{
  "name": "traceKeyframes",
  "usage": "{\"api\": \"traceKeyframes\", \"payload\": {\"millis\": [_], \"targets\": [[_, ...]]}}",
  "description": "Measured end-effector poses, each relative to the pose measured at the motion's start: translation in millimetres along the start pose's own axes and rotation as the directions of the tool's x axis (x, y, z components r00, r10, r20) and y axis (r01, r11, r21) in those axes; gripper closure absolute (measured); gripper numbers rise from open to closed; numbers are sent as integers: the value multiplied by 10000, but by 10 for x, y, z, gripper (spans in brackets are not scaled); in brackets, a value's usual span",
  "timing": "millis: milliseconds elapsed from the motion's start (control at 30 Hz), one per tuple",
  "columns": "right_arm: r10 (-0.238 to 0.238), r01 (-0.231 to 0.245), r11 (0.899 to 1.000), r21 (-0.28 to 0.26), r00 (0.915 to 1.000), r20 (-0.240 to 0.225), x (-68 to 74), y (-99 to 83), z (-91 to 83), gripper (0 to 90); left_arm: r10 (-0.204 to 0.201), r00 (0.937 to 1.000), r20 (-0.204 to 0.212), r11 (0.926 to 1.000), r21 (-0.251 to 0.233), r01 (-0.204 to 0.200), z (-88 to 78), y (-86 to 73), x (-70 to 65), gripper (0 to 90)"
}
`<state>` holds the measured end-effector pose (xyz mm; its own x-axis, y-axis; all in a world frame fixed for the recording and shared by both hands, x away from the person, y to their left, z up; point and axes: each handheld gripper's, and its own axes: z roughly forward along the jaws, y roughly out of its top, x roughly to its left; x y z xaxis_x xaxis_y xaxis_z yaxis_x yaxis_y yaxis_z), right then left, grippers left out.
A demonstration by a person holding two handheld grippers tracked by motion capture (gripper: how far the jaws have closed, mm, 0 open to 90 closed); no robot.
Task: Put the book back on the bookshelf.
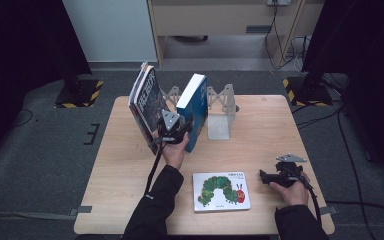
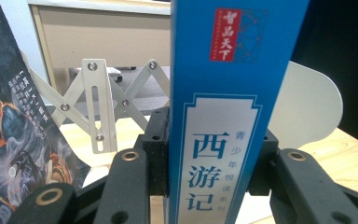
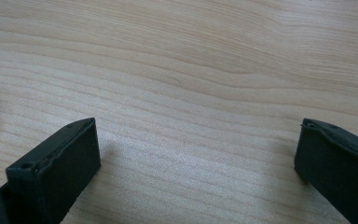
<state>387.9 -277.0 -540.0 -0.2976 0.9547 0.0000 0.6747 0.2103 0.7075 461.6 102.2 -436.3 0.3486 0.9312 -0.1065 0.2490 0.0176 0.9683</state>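
Note:
A tall blue book [image 1: 194, 105] stands upright near the middle of the table [image 1: 260, 125]. My left gripper [image 1: 184, 126] is shut on the lower part of its spine. In the left gripper view the blue spine [image 2: 228, 107] with white Chinese lettering sits between the two black jaws, and my left gripper [image 2: 214, 161] presses it from both sides. A dark-covered book [image 1: 147, 102] leans to the left of the blue one. My right gripper [image 1: 263, 178] rests low at the front right, pointing left, open with nothing in it. Its jaws stand wide apart over bare wood, my right gripper [image 3: 196, 154].
A metal scissor-style book rack [image 1: 222, 100] with a white end plate [image 2: 307, 107] stands behind the blue book. A picture book [image 1: 221, 191] with a green caterpillar on its cover lies flat at the front, left of my right gripper. Dark stands flank the table.

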Motion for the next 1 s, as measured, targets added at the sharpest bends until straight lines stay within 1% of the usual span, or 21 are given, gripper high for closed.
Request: {"api": "traceKeyframes", "payload": {"millis": [133, 233, 333, 433, 500, 600, 667, 733, 800, 867, 933, 1000], "targets": [[10, -10, 10000, 10, 10000, -13, 1, 1, 0, 4, -16, 9998, -216, 10000, 1, 16, 51, 20, -10, 607], [3, -3, 10000, 10, 10000, -23, 1, 3, 2, 4, -1, 9997, -241, 10000, 10, 1, 86, 34, -11, 607], [-4, 4, 10000, 15, 10000, -31, 1, 4, 2, 4, -89, 9995, -304, 10000, 29, 90, 109, 42, 0, 607], [-9, 9, 10000, 14, 10000, -31, 2, 4, 3, 4, 28, 9997, -248, 10000, 23, -28, 94, 22, 9, 601], [-9, 9, 10000, 13, 10000, -30, 2, 3, 2, 4, 106, 9998, -170, 9999, -99, -108, 75, -10, 4, 590], [-11, 11, 10000, 12, 10000, -23, 3, 3, 2, 5, 224, 9997, -63, 9996, 155, -223, 24, -82, -5, 574], [28, -28, 10000, 11, 10000, -3, 8, 2, 1, 6, 72, 10000, 24, 9994, 331, -73, -6, -139, 11, 568], [13, -13, 10000, 28, 10000, -7, 9, 1, -1, 6, -69, 9999, 136, 9994, 343, 64, -21, -184, 29, 565], [17, -17, 10000, 28, 10000, -9, 9, 2, 0, 6, -18, 9999, 150, 9993, 387, 12, -22, -181, 28, 586], [13, -13, 10000, 27, 10000, -8, 9, 2, 0, 6, 18, 10000, 97, 9985, 539, -24, -19, -158, 20, 592], [42, -42, 10000, 20, 10000, 1, 11, 2, 0, 6, -28, 10000, 47, 9982, 599, 25, -14, -144, 16, 597], [20, -20, 10000, 30, 10000, -10, 10, 2, 0, 6, -164, 9999, 24, 9984, 541, 162, -2, -147, 15, 599]]}}
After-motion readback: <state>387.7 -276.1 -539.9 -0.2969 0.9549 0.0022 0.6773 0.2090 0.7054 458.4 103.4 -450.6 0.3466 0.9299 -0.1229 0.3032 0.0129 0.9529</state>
